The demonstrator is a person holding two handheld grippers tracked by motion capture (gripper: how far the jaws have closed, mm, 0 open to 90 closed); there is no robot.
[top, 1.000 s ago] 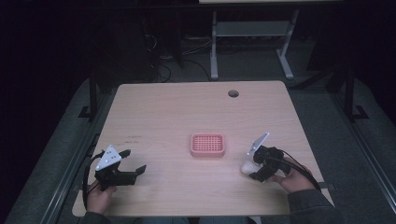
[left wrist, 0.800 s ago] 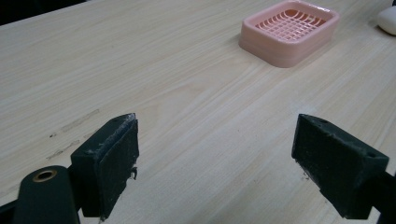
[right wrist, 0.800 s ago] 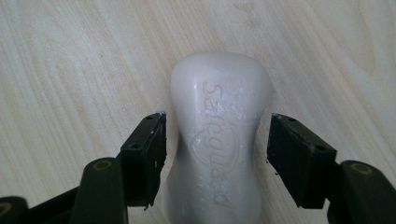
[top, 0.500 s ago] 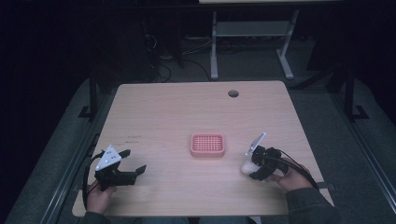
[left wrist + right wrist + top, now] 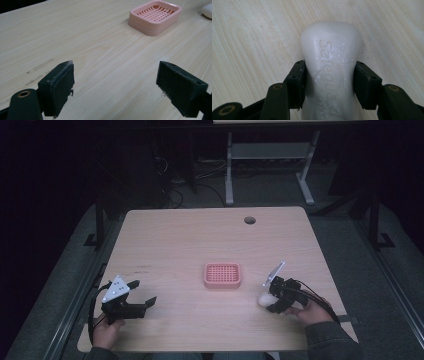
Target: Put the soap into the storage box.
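Note:
A white bar of soap with raised lettering lies on the wooden table at the front right. My right gripper is shut on it. Its jaws have just been closing, and both pads now press the bar's sides. In the high view the soap sits at the tip of the right gripper. A pink slotted soap dish stands empty mid-table, left of the soap. My left gripper rests at the front left, jaws wide open with nothing between them. Ahead of it are the dish and the soap.
A round cable hole sits near the table's far edge. Bare wood lies between the two grippers and behind the dish. Beyond the table stands a metal desk frame on a dark floor.
The right gripper's jaws have drawn in onto the white soap, and the hand has barely shifted. The left gripper has stayed where it was, still open.

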